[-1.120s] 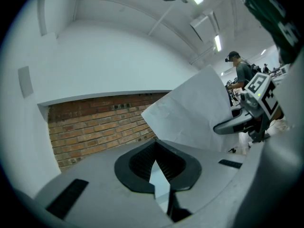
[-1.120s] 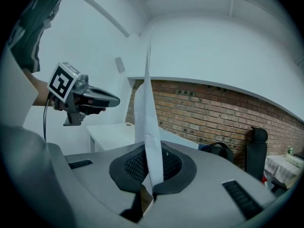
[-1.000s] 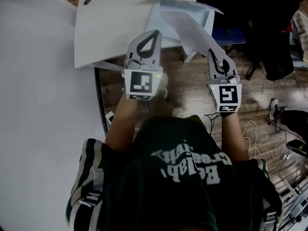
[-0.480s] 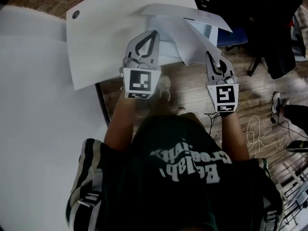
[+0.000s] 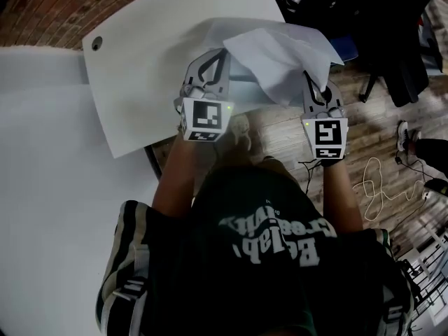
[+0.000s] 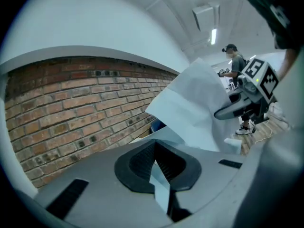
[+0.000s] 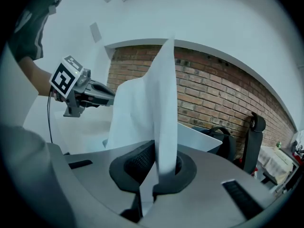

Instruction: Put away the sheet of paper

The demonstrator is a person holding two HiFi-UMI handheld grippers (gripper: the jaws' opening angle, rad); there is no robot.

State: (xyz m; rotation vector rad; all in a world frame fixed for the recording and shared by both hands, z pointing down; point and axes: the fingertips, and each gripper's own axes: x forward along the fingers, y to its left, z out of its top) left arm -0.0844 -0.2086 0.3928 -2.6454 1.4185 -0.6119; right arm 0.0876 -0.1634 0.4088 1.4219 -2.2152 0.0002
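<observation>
A downward look from a head camera is shown: a person in a dark green T-shirt with white lettering is seen from above, with a tool held in each hand ahead of the body.

The sheet of paper [image 5: 280, 58] is held between the two tools, bowed and creased into a loose hump. It is spread over the near edge of a white bench [image 5: 168, 54] and partly over the wooden floor [image 5: 280, 135]. Whether any part of it rests on the bench cannot be told.

The left tool [image 5: 222, 53] is closed on the sheet's left edge. In the left gripper view a narrow strip of the paper is seen pinched between the dark ribbed pads [image 6: 142, 163], and the rest of the sheet is seen rising to the right. The right tool [image 5: 308, 77] is closed on the sheet's right edge. In the right gripper view the paper is seen clamped between the jaws and standing up from them as a tall white fold.

A small round hole [image 5: 96, 44] is seen near the far left corner of the bench. A brick wall [image 6: 71, 113] is seen behind the bench in both gripper views. A dark chair [image 7: 251, 139] is seen to the right, and a pale cable [image 5: 378, 187] is seen lying on the floor. Another person [image 6: 236, 65] is seen standing far off in the left gripper view.
</observation>
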